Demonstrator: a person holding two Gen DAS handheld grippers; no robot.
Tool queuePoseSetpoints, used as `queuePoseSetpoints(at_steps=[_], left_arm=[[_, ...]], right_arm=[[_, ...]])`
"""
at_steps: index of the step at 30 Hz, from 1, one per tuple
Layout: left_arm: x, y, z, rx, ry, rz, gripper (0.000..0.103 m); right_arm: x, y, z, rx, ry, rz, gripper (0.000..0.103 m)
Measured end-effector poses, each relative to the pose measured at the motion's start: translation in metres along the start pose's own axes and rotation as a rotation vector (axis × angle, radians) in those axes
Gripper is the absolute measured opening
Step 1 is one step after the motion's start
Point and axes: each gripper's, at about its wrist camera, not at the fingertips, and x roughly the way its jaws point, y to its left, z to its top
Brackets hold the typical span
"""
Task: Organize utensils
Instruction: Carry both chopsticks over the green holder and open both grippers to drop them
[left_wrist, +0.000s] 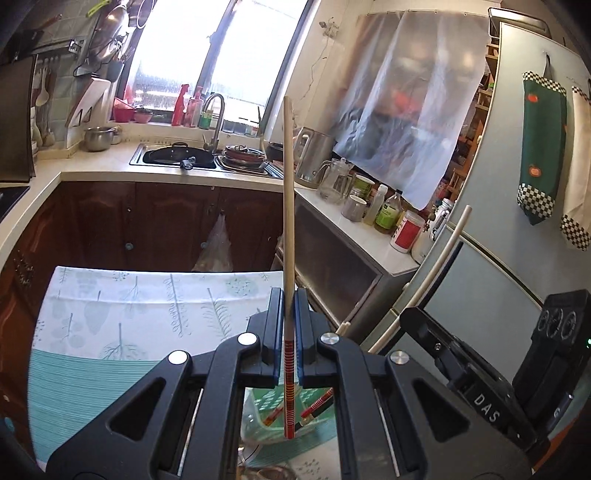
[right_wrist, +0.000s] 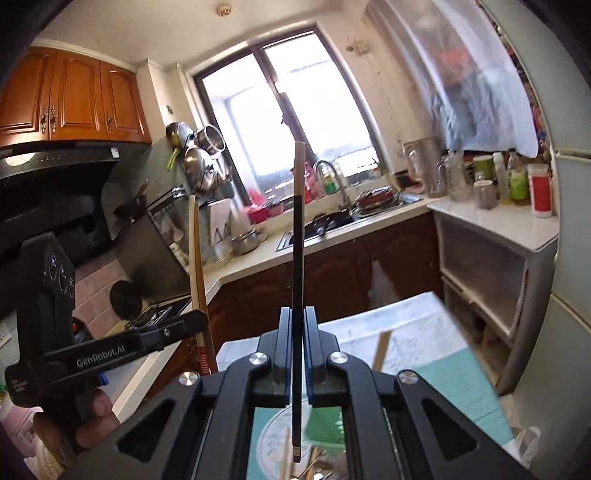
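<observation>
Between the blue-padded fingers of the left gripper (left_wrist: 288, 317), at the centre of the left wrist view, a pale wooden chopstick with a red-banded end (left_wrist: 288, 236) stands clamped, its plain tip pointing to twelve o'clock and its banded end hanging below the jaws. Beneath that end, at six o'clock, a translucent green container (left_wrist: 314, 406) holds another red-banded chopstick (left_wrist: 317, 405) lying tilted. A leaf-printed white and teal tablecloth (left_wrist: 110, 325) spreads toward nine o'clock. At three o'clock the right gripper (left_wrist: 436, 325) appears from the side, a pale stick (left_wrist: 436, 266) rising from it toward one o'clock; a grey refrigerator (left_wrist: 517, 184) stands behind.

At the centre of the right wrist view, the right gripper (right_wrist: 297, 332) is closed on a black chopstick with a pale tip (right_wrist: 297, 266), upright, tip at twelve o'clock. Its lower end hangs over a round pale dish (right_wrist: 273, 439) at six o'clock. At nine o'clock the left gripper (right_wrist: 192, 321) carries the wooden chopstick upright, held in a hand (right_wrist: 96, 417) at eight o'clock.
</observation>
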Motion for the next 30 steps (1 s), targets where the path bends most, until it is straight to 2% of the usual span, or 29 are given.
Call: queuePoseSetpoints(at_steps=[7, 13, 19, 22, 26, 30], left_arm=[[0.058, -0.008, -0.031, 0.035, -0.015, 0.035, 0.003], [0.092, 0.020, -0.072, 0.033, -0.034, 0.039, 0.003], [0.099, 0.041, -0.114, 0.047, -0.047, 0.038, 0.003], [0.100, 0.042, -0.133, 0.064, -0.014, 0.025, 0.002], [0.097, 0.053, -0.147, 0.021, 0.042, 0.009, 0.003], [0.090, 0.058, -0.154, 0.010, 0.097, 0.027, 0.004]], right_arm=[[0.001, -0.017, 0.002, -0.074, -0.055, -0.043, 0.005], [0.014, -0.017, -0.022, -0.168, -0.056, -0.026, 0.005], [0.032, -0.024, -0.047, -0.189, 0.030, -0.012, 0.005], [0.042, -0.021, -0.059, -0.219, 0.090, 0.001, 0.005], [0.056, -0.014, -0.075, -0.273, 0.198, 0.000, 0.006], [0.060, -0.014, -0.076, -0.256, 0.262, 0.047, 0.007]])
